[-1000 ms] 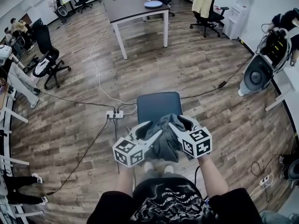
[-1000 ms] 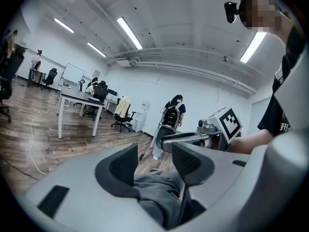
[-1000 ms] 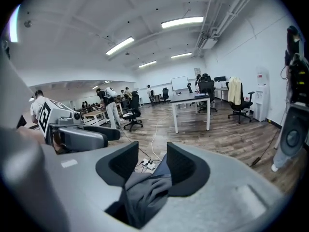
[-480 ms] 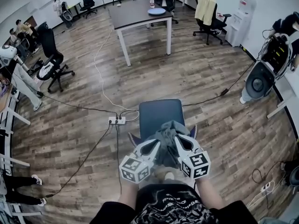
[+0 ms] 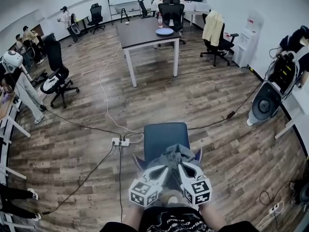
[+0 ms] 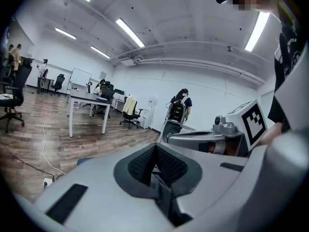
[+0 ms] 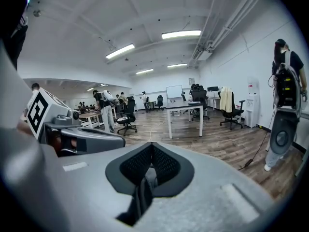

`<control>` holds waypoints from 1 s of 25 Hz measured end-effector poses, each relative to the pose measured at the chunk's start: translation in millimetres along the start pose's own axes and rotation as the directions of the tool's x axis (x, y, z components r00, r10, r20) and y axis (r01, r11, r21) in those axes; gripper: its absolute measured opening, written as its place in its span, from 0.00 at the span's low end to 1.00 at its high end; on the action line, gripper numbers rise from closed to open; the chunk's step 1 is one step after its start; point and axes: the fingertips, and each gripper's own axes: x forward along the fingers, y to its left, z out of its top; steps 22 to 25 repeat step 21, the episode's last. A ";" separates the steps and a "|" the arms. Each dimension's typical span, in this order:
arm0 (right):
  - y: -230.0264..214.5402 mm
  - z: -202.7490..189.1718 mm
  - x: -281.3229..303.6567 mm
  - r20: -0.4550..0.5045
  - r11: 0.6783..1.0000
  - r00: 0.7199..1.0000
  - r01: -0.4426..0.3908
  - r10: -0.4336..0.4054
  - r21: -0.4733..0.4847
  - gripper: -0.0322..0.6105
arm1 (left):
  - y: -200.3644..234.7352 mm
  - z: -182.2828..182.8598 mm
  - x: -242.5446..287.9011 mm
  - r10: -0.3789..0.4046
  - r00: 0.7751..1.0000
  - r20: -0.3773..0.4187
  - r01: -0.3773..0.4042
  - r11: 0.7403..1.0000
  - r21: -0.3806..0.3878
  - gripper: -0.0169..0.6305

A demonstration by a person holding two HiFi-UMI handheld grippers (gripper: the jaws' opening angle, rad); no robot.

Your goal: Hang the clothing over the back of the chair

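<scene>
A crumpled grey garment (image 5: 170,156) lies bunched over the near edge of a chair with a blue-grey seat (image 5: 163,134). The chair back's dark corners (image 5: 197,154) stick out on either side of the cloth. My left gripper (image 5: 162,170) has its jaws closed on the garment's left part, and my right gripper (image 5: 182,167) grips the right part. In the left gripper view the left gripper (image 6: 155,150) shows its pads pressed together, with the cloth below them hidden. The right gripper (image 7: 151,150) looks the same in the right gripper view, a sliver of grey in the slit.
A power strip (image 5: 119,141) and cables lie on the wood floor left of the chair. A dark table (image 5: 145,33) stands farther off, an office chair (image 5: 57,79) at left, a chair with a yellow jacket (image 5: 214,33) and a person with a backpack (image 5: 286,66) at right.
Both grippers have gone from open to shut on the garment and drawn closer together. They sit lower in the view, and the head view has tilted up.
</scene>
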 end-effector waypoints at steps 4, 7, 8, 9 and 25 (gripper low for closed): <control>7.1 7.2 3.7 0.008 1.000 1.000 -0.001 0.002 -0.015 0.06 | 3.4 7.8 -3.1 -0.001 1.000 0.011 0.001 1.000 0.013 0.04; 6.2 6.8 3.7 0.003 1.000 1.000 0.004 -0.004 -0.021 0.06 | 7.2 9.3 -2.6 0.005 1.000 0.018 -0.005 1.000 0.001 0.04; 5.6 5.7 3.9 0.002 1.000 1.000 0.006 -0.006 -0.019 0.06 | 8.1 8.3 -2.3 0.005 1.000 0.018 -0.005 1.000 -0.002 0.04; 5.1 5.5 4.4 0.003 1.000 1.000 0.008 -0.008 -0.016 0.06 | 9.0 7.8 -2.1 0.004 1.000 0.019 -0.004 1.000 -0.003 0.04; 6.6 -2.2 12.6 -0.037 1.000 0.999 0.013 -0.014 -0.007 0.06 | 18.0 8.3 1.3 0.008 1.000 0.025 -0.007 0.999 -0.032 0.04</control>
